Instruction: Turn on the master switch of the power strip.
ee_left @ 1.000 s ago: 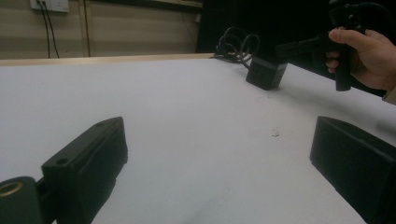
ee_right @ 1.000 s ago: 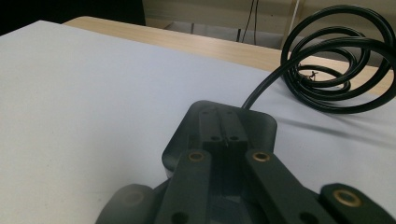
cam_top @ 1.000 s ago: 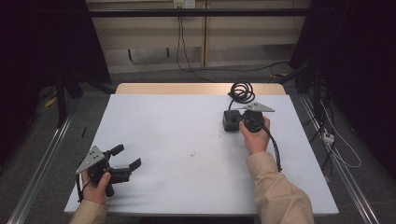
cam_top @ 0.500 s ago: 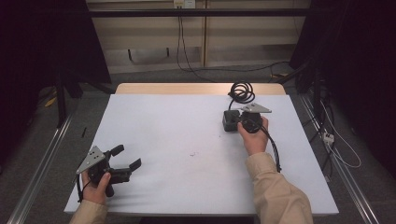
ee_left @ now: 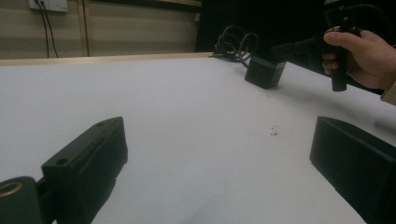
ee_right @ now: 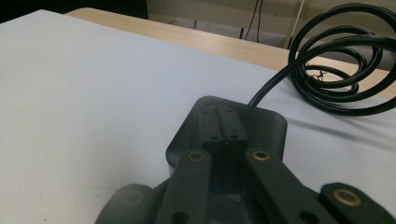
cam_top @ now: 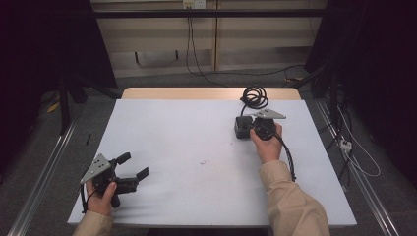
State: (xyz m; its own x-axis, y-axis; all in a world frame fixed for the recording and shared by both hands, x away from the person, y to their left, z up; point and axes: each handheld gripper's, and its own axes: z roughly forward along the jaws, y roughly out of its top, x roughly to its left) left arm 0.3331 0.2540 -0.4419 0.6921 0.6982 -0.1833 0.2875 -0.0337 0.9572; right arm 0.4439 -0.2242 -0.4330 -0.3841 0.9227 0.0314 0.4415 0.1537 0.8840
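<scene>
At the table's front left, a hand holds my left gripper (cam_top: pixel 133 166) with its jaws wide apart. In the left gripper view the left gripper (ee_left: pixel 219 135) has only bare white table between its jaws. At the back right, another hand holds my right gripper (cam_top: pixel 249 127) against a black power adapter (cam_top: pixel 241 128). Seen from the right gripper view, the right gripper (ee_right: pixel 223 125) has its jaws pressed together, tips lying over the adapter (ee_right: pixel 266 122). A coiled black cable (ee_right: pixel 336 70) runs from the adapter. The adapter (ee_left: pixel 264 72) and right gripper (ee_left: pixel 303 46) also appear far off in the left gripper view.
The white table (cam_top: pixel 187 128) ends in a wooden strip (cam_top: pixel 196 93) at its far edge. A small red mark (ee_left: pixel 273 132) lies on the sheet near the middle. The cable coil (cam_top: pixel 254 95) rests on the back edge. Loose wires (cam_top: pixel 354 152) lie on the floor to the right.
</scene>
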